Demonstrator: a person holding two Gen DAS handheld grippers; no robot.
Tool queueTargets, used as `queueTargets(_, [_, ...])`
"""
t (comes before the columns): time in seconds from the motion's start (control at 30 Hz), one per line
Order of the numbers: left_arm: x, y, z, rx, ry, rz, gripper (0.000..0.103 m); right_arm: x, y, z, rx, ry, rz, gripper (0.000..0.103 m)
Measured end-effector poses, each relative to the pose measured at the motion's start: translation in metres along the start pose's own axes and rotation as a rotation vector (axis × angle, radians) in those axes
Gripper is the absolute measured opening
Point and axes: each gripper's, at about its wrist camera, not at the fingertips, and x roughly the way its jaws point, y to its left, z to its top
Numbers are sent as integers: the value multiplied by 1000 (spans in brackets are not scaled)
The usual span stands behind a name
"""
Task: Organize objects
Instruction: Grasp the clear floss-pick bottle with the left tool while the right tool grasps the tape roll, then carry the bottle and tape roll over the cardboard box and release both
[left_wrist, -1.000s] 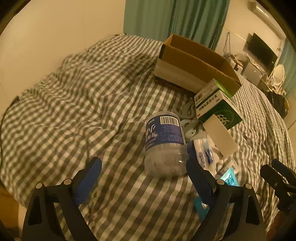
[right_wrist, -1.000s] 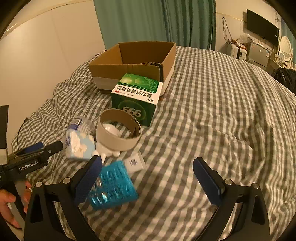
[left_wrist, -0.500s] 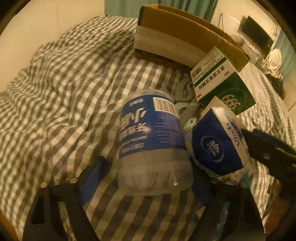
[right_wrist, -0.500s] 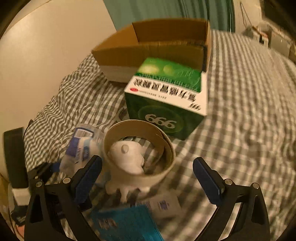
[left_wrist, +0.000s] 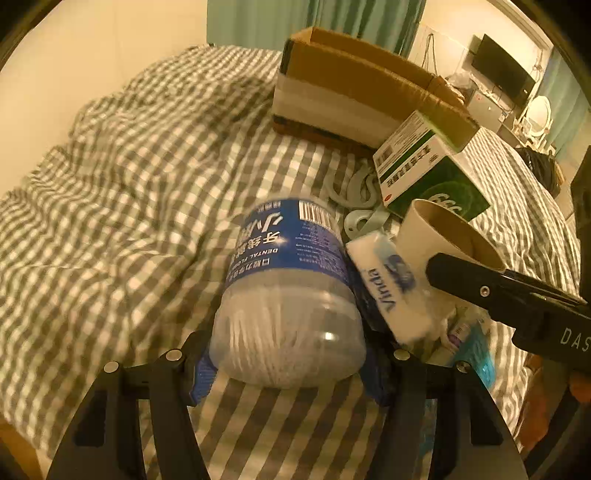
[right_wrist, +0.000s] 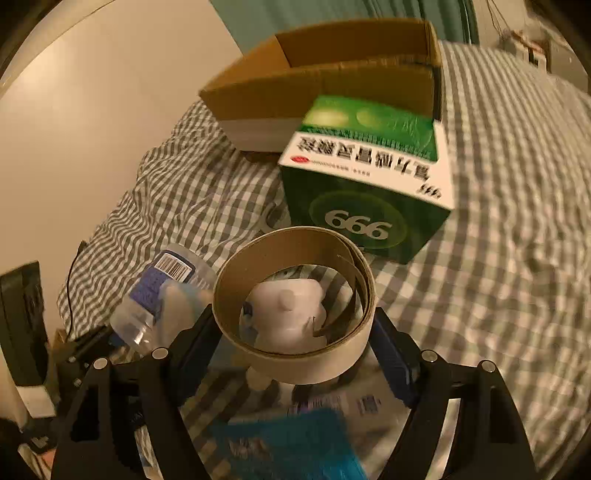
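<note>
On the bed with the grey-and-white checked cover (left_wrist: 140, 192), the left tool (left_wrist: 288, 365) had its two blue-padded fingers pressed against either side of a clear plastic jar of dental floss picks with a blue label (left_wrist: 288, 288), which lay on its side, base toward the camera. Just to the jar's right sat a white and blue Vinda tissue pack (left_wrist: 388, 284), touching it.

The right tool (right_wrist: 295, 350) had its fingers closed in on a wide brown cardboard ring (right_wrist: 295, 302), one pad on each side of its outer wall. Inside the ring showed a small white plastic figure (right_wrist: 288, 317). Whether the ring was lifted off the cover, I couldn't tell.

Behind the ring stood a green and white medicine box marked 999 (right_wrist: 365, 184), and beyond that an open brown cardboard carton (right_wrist: 332, 74), the box close against its front. A teal blister pack (right_wrist: 284, 443) lay blurred near the right tool's base. Some pale grey plastic hooks (left_wrist: 354, 188) lay between jar and medicine box.
</note>
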Motion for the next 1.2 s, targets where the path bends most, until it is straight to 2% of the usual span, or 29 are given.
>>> queueTargets(0.27, [-60,2,5,-16,-89,17,64,-67,16,-9,-74,-82,-61,78])
queueTargets(0.53, [-138,-19,21,24,-252,24,64,-140,31,-2,-128,-198,-86,78])
queueTargets(0.7, [-182,-30,50,11,-334,-27,64,-183,41,17,-185,-283,-125,77])
queueTargets(0.83, [-208,-42,80,37,-404,-32,64,-210,38,41,-195,-343,-134,78])
queueTargets(1.0, [-213,-54,119,49,-445,-30,64,-222,34,82,-211,-401,-155,78])
queueTargets(1.2, [-180,-71,172,62,-449,-55,64,-194,18,137,-210,-402,-170,78])
